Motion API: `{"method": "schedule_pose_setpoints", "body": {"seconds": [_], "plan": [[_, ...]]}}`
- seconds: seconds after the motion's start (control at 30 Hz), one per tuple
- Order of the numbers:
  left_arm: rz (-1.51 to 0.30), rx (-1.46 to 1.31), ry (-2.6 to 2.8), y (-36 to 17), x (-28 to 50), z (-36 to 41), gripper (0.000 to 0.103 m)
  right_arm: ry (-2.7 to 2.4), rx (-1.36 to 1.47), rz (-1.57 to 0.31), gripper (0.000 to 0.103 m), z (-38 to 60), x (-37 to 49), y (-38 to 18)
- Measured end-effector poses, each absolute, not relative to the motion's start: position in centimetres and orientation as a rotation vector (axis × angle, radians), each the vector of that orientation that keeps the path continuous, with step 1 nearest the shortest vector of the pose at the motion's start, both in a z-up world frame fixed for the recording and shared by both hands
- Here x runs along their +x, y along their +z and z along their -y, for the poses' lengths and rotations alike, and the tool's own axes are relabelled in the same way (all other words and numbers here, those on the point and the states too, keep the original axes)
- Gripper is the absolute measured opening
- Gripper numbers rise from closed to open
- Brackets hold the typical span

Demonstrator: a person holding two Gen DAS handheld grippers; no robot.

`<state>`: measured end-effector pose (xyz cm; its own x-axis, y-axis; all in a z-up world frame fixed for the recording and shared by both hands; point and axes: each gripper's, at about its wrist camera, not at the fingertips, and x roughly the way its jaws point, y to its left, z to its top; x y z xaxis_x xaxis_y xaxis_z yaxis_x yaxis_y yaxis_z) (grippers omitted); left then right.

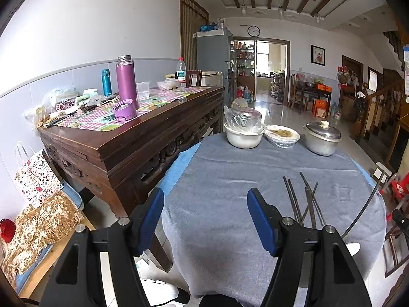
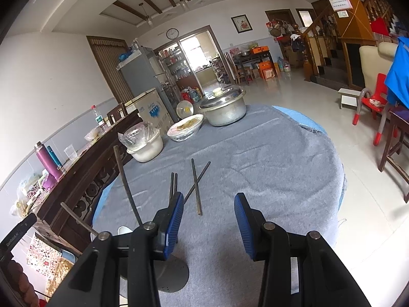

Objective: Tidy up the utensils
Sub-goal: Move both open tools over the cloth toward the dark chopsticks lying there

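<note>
Several dark chopsticks (image 1: pixel 303 199) lie loose and crossed on the grey cloth of the round table (image 1: pixel 230 179), just right of my left gripper (image 1: pixel 205 199), which is open and empty above the cloth. In the right wrist view the chopsticks (image 2: pixel 195 184) lie ahead between and left of the fingers. My right gripper (image 2: pixel 209 204) is open and empty. A grey utensil holder (image 2: pixel 168 273) sits under the right gripper's left finger, with two chopsticks (image 2: pixel 126 181) standing up out of it.
At the table's far edge stand a white bowl with plastic wrap (image 1: pixel 244 134), a wrapped plate of food (image 1: pixel 281 134) and a lidded metal pot (image 1: pixel 322 138). A dark wooden sideboard (image 1: pixel 133 138) with flasks stands left. Red stool (image 2: pixel 370 105) and chair at right.
</note>
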<state>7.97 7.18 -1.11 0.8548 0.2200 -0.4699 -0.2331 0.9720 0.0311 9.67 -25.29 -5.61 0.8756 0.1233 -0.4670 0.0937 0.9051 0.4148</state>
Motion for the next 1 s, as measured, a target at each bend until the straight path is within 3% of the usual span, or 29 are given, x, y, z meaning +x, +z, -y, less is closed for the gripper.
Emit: {"method": "schedule_pose_setpoints", "body": {"seconds": [1.0], "plan": [[-0.551,-0.034,0.255,-2.8,9.9,-7.9,0.068,0.040,0.499,-0.580,0.044,25.7,11.2,-7.2]]}}
